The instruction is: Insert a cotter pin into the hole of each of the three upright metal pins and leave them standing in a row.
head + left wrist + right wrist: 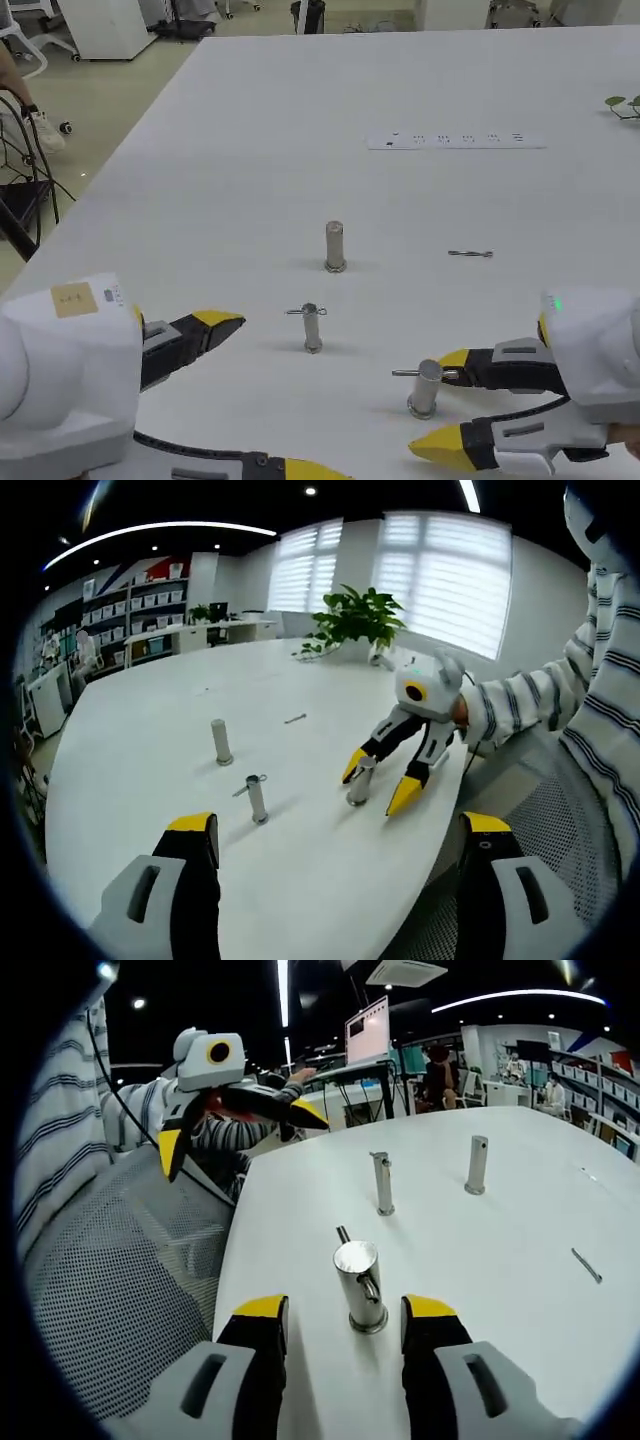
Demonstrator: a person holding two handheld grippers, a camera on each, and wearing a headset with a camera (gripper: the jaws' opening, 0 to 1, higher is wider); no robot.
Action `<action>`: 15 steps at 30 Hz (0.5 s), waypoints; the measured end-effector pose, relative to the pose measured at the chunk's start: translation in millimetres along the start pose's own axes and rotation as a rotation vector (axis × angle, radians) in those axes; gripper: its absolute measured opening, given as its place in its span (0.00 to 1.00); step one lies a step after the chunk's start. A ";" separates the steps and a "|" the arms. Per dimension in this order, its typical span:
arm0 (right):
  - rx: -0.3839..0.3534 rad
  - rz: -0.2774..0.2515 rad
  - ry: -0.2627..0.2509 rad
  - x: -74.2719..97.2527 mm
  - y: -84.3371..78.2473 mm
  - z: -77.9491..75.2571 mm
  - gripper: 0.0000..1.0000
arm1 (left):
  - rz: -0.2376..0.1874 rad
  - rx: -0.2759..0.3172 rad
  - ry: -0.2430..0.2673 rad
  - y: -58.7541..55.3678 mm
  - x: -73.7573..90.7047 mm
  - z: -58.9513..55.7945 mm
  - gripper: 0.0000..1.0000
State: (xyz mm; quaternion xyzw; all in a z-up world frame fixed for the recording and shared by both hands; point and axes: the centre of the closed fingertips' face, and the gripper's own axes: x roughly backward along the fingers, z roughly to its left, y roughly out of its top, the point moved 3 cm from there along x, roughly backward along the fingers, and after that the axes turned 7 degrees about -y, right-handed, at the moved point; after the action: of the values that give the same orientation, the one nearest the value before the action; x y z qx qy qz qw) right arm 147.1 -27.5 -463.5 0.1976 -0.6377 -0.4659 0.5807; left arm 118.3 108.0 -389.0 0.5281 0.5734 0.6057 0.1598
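White table (250, 150) bears three upright pins (335, 245) and one loose cotter pin (470, 254).

The white table (250, 150) is lit brightly and evenly from overhead, and only soft, short shadows are cast beside the metal pins (335, 246). Strong barrel distortion is seen in both gripper views, where ceiling strips (160, 527) and blinds (440, 575) are blown out.

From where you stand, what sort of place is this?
Likely an office or lab workroom: a big white table, shelves of storage boxes along the wall, and blinds over wide windows.
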 end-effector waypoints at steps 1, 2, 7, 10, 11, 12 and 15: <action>0.000 -0.002 -0.002 -0.6 -0.1 0.2 0.41 | 0.003 0.006 0.004 -1.7 0.5 0.3 0.99; -0.001 -0.004 -0.003 -1.0 -0.1 0.2 0.41 | 0.008 0.009 0.006 -2.9 0.8 0.4 0.99; 0.004 -0.015 -0.010 -3.3 0.3 0.3 0.39 | 0.015 0.022 0.030 -6.5 3.4 2.6 0.99; 0.003 -0.018 -0.010 -4.9 0.3 0.1 0.38 | 0.016 0.026 0.038 -8.2 5.2 3.2 0.99; 0.005 -0.018 -0.012 -5.4 0.2 -0.1 0.38 | 0.018 0.026 0.040 -8.8 5.6 3.2 0.99; 0.006 -0.019 -0.014 -6.3 0.2 -0.5 0.37 | 0.022 0.028 0.043 -10.0 6.3 3.2 0.99; 0.007 -0.023 -0.016 -8.4 0.7 -0.1 0.35 | 0.028 0.030 0.049 -12.4 7.3 2.8 0.99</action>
State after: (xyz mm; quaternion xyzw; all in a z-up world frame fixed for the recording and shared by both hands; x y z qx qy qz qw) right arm 149.4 -20.6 -467.6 0.2032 -0.6419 -0.4717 0.5694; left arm 112.6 119.0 -397.0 0.5232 0.5789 0.6119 0.1292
